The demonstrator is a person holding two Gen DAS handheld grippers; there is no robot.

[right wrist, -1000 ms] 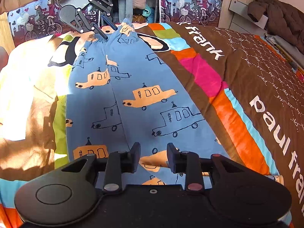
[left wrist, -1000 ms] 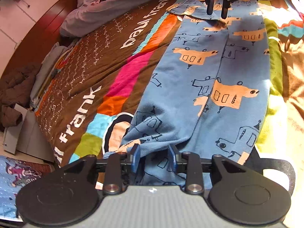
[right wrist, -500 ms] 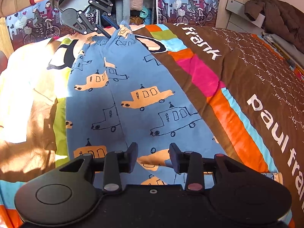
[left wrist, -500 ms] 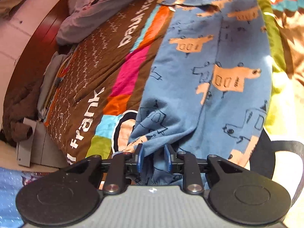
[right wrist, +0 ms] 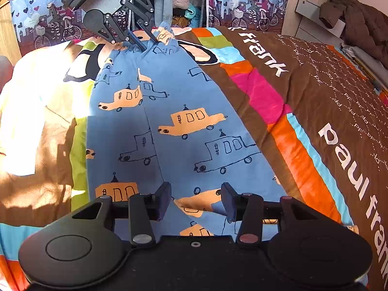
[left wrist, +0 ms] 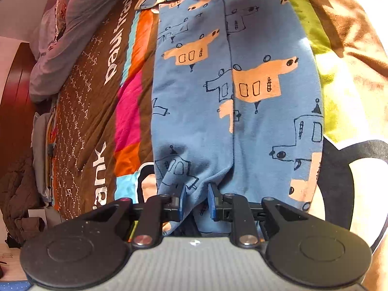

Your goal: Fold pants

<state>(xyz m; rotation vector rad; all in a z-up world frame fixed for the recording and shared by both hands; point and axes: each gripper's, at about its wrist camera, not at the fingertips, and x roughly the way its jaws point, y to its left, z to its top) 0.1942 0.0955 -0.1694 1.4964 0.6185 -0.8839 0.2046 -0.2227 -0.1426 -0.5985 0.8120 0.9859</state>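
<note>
Blue pants [left wrist: 198, 111] printed with orange and outlined cars lie lengthwise on the bedspread; they also show in the right wrist view [right wrist: 184, 131]. My left gripper [left wrist: 196, 201] is shut on a bunch of the pants' fabric at one end and lifts it. In the right wrist view the left gripper [right wrist: 143, 41] shows at the far end, pinching the cloth. My right gripper [right wrist: 196, 201] is open just above the other end of the pants, where a folded-over edge [right wrist: 203, 208] lies between its fingers.
A brown "paul frank" bedspread [right wrist: 315, 111] with bright stripes covers the bed. A grey pillow [left wrist: 80, 24] lies by the wooden headboard. A brown jacket [right wrist: 359, 24] lies on white furniture beside the bed. A cartoon curtain [right wrist: 242, 2] hangs beyond the foot.
My left gripper has closed further on the pants' end and raised it, tilting down. My right gripper has opened wider and stayed over the other end.
</note>
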